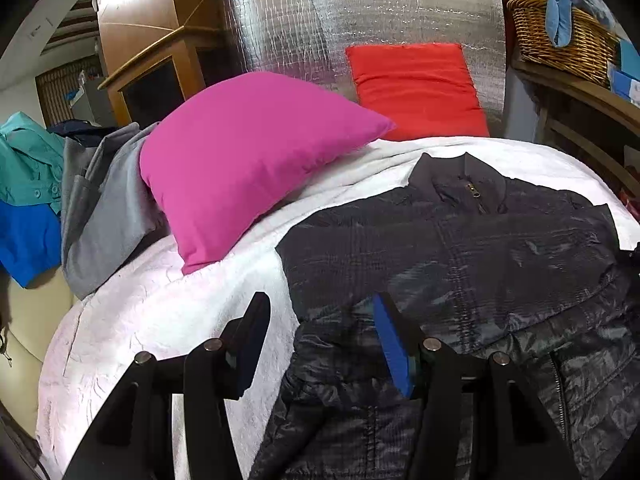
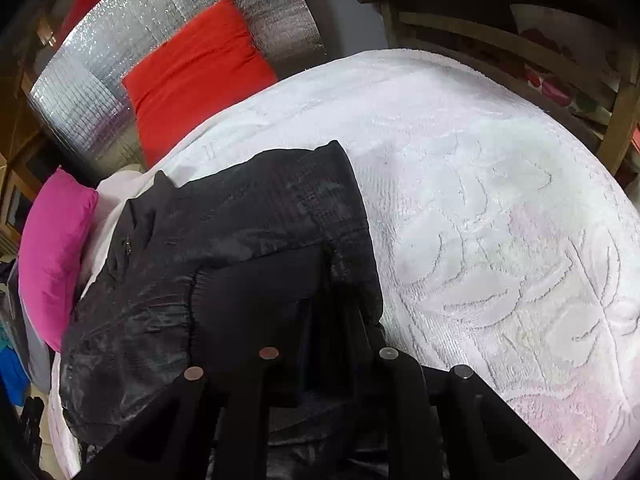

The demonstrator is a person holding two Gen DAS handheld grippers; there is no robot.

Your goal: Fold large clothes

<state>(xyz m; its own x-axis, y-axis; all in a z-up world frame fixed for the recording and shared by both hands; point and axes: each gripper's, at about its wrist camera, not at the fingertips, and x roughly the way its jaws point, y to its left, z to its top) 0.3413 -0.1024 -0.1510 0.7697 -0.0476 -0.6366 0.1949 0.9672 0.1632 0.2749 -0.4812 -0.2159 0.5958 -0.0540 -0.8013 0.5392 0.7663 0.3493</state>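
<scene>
Nearest the left wrist camera, the left gripper (image 1: 316,344) stands with its fingers wide apart, holding nothing; one blue-padded finger (image 1: 394,350) lies over the jacket (image 1: 460,264), the other over the white bedspread (image 1: 160,320) just beside the jacket's edge. In the right wrist view, the right gripper (image 2: 320,320) sits low against the jacket (image 2: 240,232), its fingers lost in black fabric; whether they are apart or clamped cannot be told.

The jacket is a dark charcoal, quilted puffer with a faint sheen. It lies face up and spread on the bedspread, collar away from the cameras, front closed by a zip with a brass pull (image 1: 476,192) at the neck. A second layer of the same fabric is bunched over its near part, close to the left gripper. The bedspread bears a raised leaf pattern, plain in the right wrist view.

Left of the jacket, a magenta pillow (image 1: 248,160) rests on the bedspread, well apart from the collar. Beyond that pillow lie grey (image 1: 104,208), teal (image 1: 28,164) and blue (image 1: 28,240) garments. Behind the jacket's collar, a red cushion (image 1: 416,88) leans against a silver foil panel (image 1: 320,28). Right of the panel, a wicker basket (image 1: 560,40) sits on a wooden shelf.
</scene>
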